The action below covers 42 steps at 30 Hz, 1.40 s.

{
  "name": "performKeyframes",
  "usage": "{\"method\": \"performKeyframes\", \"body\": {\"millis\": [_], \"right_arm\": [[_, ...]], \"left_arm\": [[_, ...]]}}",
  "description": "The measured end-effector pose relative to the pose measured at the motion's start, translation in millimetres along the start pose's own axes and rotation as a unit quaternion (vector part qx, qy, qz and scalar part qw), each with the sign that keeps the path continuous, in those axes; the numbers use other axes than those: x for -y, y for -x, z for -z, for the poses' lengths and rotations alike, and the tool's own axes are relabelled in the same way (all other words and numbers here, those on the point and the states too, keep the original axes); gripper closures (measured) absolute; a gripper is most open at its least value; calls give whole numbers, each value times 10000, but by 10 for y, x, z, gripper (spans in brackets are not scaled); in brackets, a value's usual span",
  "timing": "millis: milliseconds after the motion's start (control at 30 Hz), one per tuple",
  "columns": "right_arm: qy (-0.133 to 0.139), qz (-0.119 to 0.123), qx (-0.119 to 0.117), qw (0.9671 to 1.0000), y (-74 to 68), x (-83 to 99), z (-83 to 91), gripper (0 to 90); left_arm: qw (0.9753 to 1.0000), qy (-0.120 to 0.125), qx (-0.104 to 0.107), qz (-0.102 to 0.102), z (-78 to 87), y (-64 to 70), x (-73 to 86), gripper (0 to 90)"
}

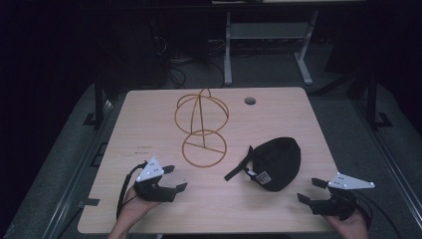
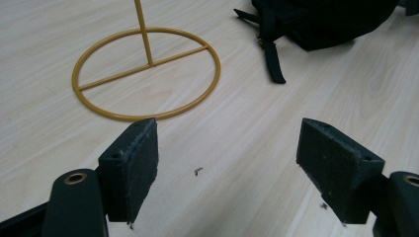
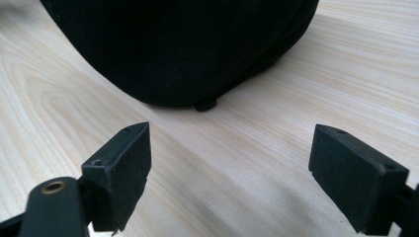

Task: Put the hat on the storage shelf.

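Observation:
A black cap [image 1: 274, 158] with a strap and a small tag lies on the wooden table [image 1: 149, 124], right of centre. A gold wire stand [image 1: 201, 119] with a round ring base [image 2: 146, 74] rises at mid-table. My left gripper [image 1: 175, 178] rests near the front left, open, with nothing between its jaws; its own view looks at the ring base and the cap's strap [image 2: 272, 59]. My right gripper [image 1: 311, 189] sits at the front right, open and empty, just short of the cap [image 3: 183, 44].
A round cable hole [image 1: 250, 101] sits near the table's far edge. Beyond the table stand metal desk legs [image 1: 228, 50] and cables on a dark floor. Bare wood lies between the two grippers.

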State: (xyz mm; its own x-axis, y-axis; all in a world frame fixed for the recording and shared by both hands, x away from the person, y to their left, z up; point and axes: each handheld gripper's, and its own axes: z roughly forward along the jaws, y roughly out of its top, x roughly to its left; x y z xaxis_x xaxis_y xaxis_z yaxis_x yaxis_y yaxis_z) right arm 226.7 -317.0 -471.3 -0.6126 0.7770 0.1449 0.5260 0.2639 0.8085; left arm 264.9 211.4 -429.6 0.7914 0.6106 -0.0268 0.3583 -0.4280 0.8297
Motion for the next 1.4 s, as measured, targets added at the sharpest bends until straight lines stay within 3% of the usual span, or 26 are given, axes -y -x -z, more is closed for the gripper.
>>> {"method": "performKeyframes", "body": {"millis": [100,233,433,467,567,800,1000,1333,1400], "right_arm": [[10,27,-15,10000,-10,2,10,160],[101,38,11,9999,-43,-15,27,160],[54,34,25,10000,-56,-31,11,160],[70,27,60,10000,-53,-30,11,160],[74,7,58,10000,-49,-31,11,159],[36,16,38,10000,-59,-28,-3,159],[31,31,32,10000,-59,-32,-4,159],[124,11,9,9999,-74,-40,14,159],[157,-7,6,9999,-74,-39,18,159]], "left_arm": [[9999,-78,0,-101,-36,42,-24,234],[9995,-110,166,-248,-103,122,-86,229],[9983,-16,501,-313,-204,231,-251,230],[9975,-83,538,-452,-253,286,-313,229],[9967,-83,640,-499,-302,330,-383,230],[9920,-125,990,-768,-512,511,-709,229],[9891,-182,1123,-938,-615,589,-859,229],[9845,-392,1348,-1055,-791,725,-1020,229],[9824,-413,1437,-1119,-839,779,-1071,229]]}}
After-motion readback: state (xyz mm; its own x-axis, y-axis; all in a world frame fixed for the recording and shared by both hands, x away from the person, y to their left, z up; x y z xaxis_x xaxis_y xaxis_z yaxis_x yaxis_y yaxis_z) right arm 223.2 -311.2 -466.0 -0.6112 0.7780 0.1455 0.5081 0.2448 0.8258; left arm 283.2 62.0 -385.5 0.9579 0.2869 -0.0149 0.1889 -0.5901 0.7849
